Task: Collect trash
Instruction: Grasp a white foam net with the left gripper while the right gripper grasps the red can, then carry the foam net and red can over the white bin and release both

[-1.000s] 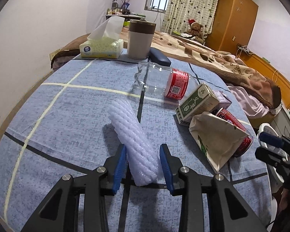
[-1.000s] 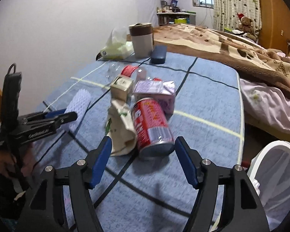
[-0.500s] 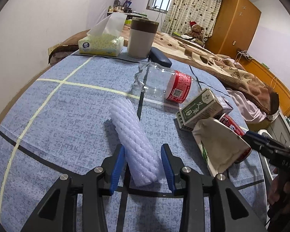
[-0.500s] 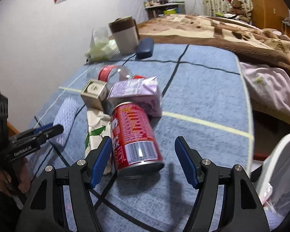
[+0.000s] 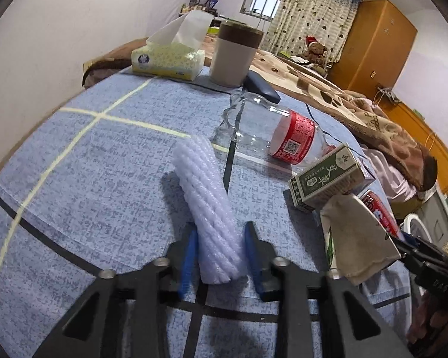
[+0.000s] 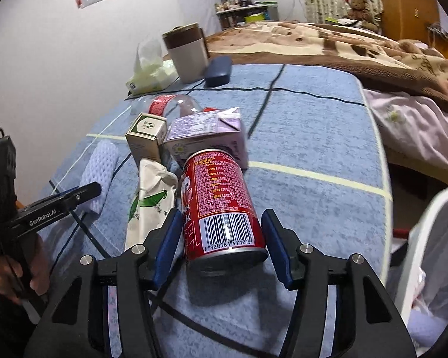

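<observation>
Between the blue pads of the left gripper (image 5: 219, 256), in the left wrist view, lies the near end of a white foam sleeve (image 5: 207, 205) flat on the blue tablecloth (image 5: 104, 164); the jaws flank it closely, yet whether the pads actually press the foam cannot be told. Soft foam could squash and slide out when lifted, and a grip so near one end might let the far end droop and brush the clear bottle (image 5: 271, 131) beyond. A green box (image 5: 328, 179) and a crumpled paper bag (image 5: 355, 238) sit to the right, the bag hiding most of a red can behind it. Across in the right wrist view, the right gripper (image 6: 222, 244) stands spread around the red can (image 6: 221, 205), which lies on its side; a thin gap shows at each pad, so nothing is pinched. A round can could roll or squirt forward as the jaws close, nudging the purple carton (image 6: 206, 137) touching its far end. The white bin (image 6: 427, 253) is cut off at the right edge, its opening mostly out of sight, and the can's underside hides the cloth beneath
</observation>
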